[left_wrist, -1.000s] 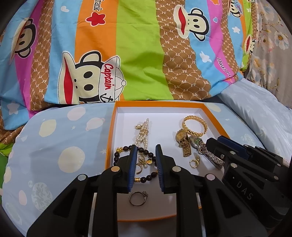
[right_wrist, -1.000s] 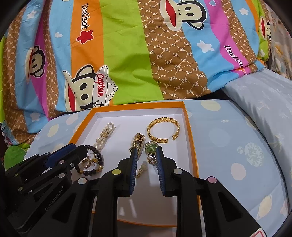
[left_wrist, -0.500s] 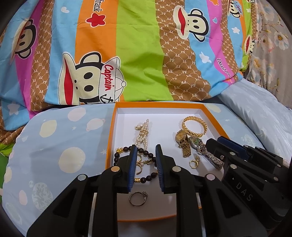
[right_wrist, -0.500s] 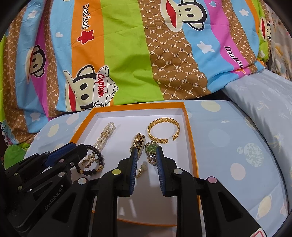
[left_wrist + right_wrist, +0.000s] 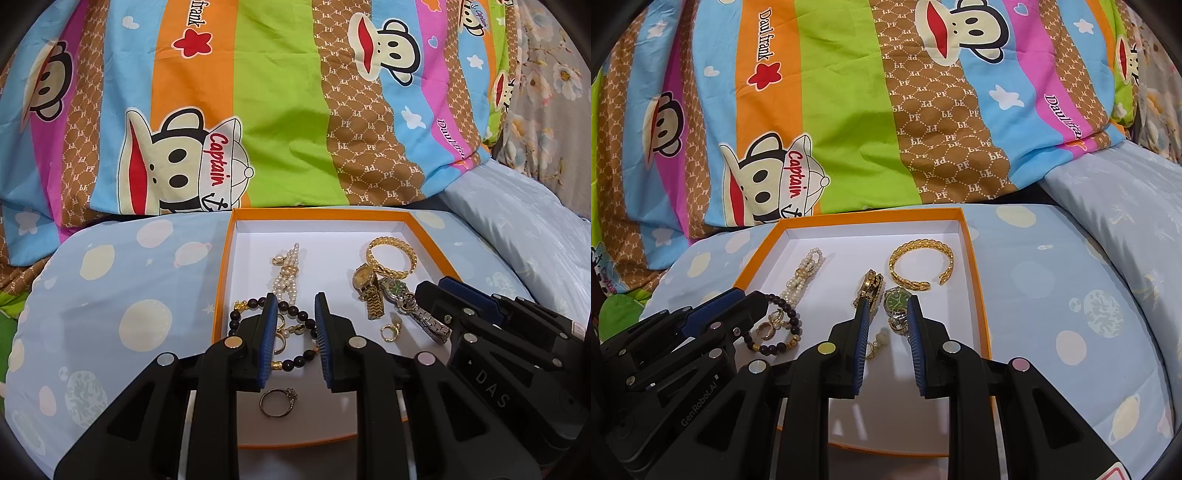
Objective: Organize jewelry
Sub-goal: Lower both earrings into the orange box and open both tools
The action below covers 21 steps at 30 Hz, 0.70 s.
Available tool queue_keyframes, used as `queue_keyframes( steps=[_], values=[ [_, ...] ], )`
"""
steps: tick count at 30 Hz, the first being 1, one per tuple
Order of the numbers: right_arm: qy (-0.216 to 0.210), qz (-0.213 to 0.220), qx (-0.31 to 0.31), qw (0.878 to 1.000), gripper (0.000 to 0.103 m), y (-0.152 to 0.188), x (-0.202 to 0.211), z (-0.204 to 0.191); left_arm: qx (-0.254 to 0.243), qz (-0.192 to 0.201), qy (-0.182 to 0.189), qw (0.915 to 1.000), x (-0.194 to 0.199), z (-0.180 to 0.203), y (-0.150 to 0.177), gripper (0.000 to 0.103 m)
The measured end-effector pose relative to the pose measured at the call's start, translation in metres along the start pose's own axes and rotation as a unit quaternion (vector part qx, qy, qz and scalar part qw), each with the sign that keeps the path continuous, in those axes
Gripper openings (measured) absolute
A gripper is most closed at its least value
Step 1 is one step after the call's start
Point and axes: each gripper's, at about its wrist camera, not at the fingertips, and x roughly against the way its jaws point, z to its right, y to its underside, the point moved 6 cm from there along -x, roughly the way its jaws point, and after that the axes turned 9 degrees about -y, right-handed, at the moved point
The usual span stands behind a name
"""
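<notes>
I hold both grippers low over the near edge of the orange box (image 5: pixel 436 236) that sits on the bed, and neither grips anything. My left gripper (image 5: pixel 295 332) has its jaws apart, and just ahead of them, partly between the fingertips, lies the dark bead bracelet (image 5: pixel 295 314) with a few small gold rings (image 5: pixel 280 332) inside its loop; beyond it stretches the pearl bracelet (image 5: pixel 288 269), and close below the jaws lies a silver ring (image 5: pixel 277 402). My right gripper (image 5: pixel 885 332) is open too, with the green-faced watch (image 5: pixel 897 301) and the gold watch (image 5: pixel 871 286) just ahead of its tips, a small earring (image 5: pixel 877 341) between the fingers, and the gold bangle (image 5: pixel 919 266) farther off. I judge that I am at the start of sorting, choosing a first piece. The next move calls for lowering one gripper squarely over a single item, probably a watch or the bead bracelet, and closing without snagging its neighbours, since the pieces lie touching.
</notes>
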Motion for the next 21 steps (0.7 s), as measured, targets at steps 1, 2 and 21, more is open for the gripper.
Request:
queue_keyframes(
  steps=[1,2,21],
  values=[
    [0.0,0.001,0.0,1.0,0.021,0.0,0.001,0.0,0.0,0.001,0.001,1.0,0.001,0.0,-0.001,0.02],
    [0.001,0.002,0.0,1.0,0.021,0.0,0.001,0.0,0.002,0.001,0.001,1.0,0.001,0.0,-0.001,0.02],
    [0.014,0.009,-0.006,1.0,0.021,0.014,0.025,-0.001,-0.002,0.004,0.013,0.9999,0.013,0.005,0.006,0.02]
  ],
)
